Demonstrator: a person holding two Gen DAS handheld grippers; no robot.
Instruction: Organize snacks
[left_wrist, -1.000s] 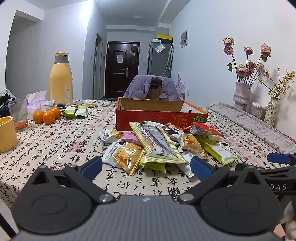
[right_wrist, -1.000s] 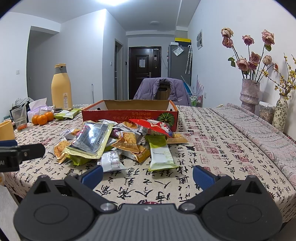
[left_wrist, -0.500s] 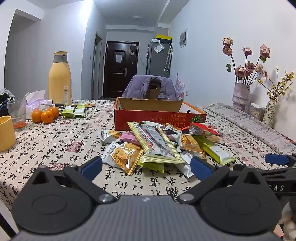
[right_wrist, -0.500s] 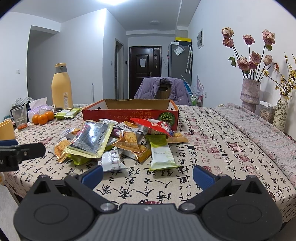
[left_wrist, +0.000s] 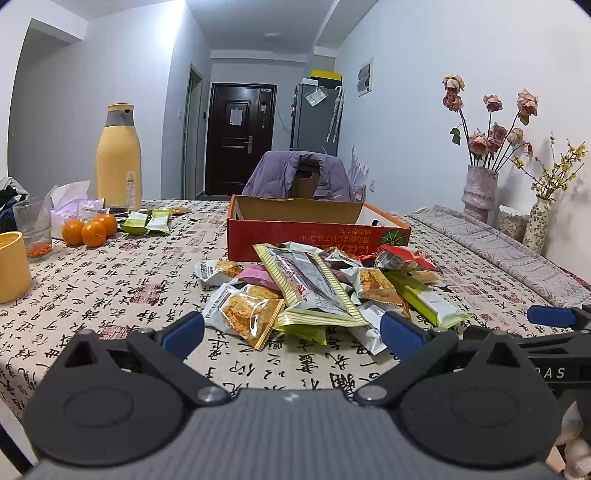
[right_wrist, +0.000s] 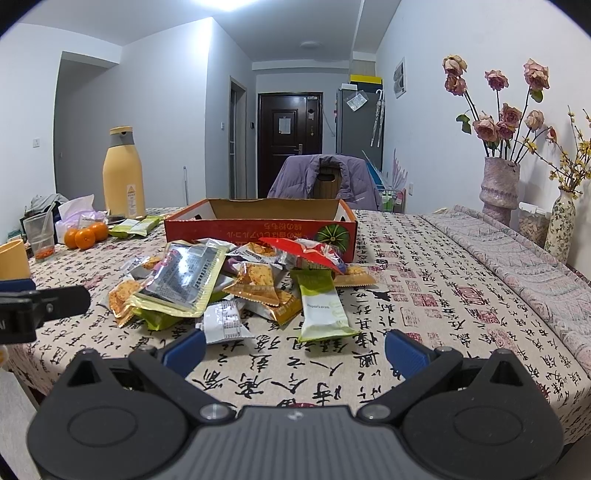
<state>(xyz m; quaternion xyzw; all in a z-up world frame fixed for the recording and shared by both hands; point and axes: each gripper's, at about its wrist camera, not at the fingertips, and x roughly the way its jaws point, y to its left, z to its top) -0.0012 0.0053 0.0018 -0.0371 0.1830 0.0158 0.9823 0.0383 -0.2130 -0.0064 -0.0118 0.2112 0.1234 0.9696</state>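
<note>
L gripper (left_wrist: 291, 332) fingers apart, empty | R gripper (right_wrist: 295, 349) same | snack pile (left_wrist: 317, 291) before box (left_wrist: 317, 232)

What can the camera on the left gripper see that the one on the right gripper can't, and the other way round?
Only the left wrist view shows the left gripper head-on, fingers spread open, plus a pink packet in the pile.

Only the right wrist view shows the right gripper head-on, also open, and the ceiling lamp is clearer there.

Both show the snack pile, the red cardboard box behind it, the yellow bottle, the oranges and the vase of roses. Each view also catches the other gripper at its edge.
</note>
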